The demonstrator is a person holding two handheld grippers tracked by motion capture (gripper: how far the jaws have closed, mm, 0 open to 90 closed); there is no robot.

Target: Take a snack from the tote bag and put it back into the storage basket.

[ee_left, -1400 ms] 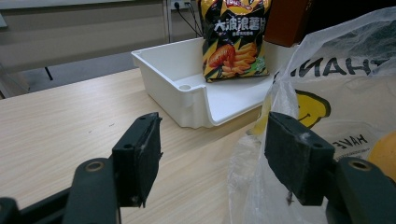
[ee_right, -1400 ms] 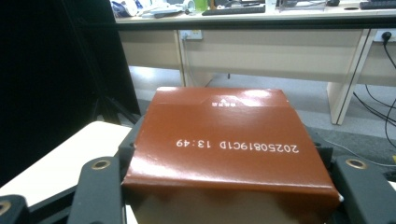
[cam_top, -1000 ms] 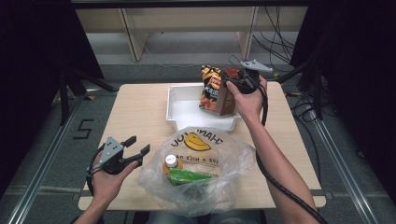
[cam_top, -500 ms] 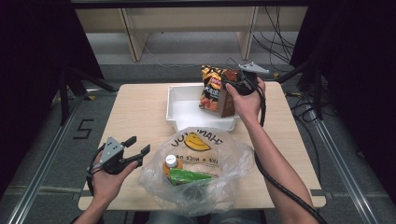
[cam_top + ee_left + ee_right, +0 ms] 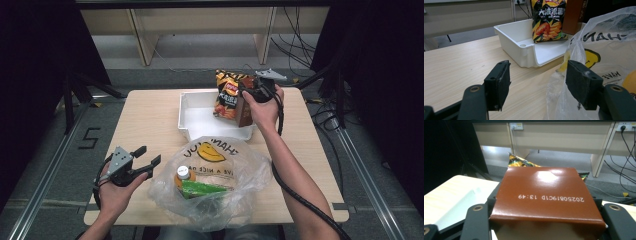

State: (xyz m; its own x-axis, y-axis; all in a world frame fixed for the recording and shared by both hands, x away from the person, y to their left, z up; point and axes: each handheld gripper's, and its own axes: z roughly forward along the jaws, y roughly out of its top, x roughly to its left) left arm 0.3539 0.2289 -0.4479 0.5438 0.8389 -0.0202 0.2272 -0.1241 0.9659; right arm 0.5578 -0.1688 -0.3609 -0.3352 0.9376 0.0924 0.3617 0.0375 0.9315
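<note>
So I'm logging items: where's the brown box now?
High view, right of centre: the brown box sits between the right gripper's jaws, over the white bin, beside the chip bag.

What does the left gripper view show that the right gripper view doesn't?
Left gripper view alone: the left gripper with jaws open and nothing between them, the printed plastic bag by its right jaw, and the chip bag's front inside the white bin.

Right gripper view alone: the right gripper clamped on the brown box, with a printed date code on top.

Both: brown box, chip bag, wooden table.
</note>
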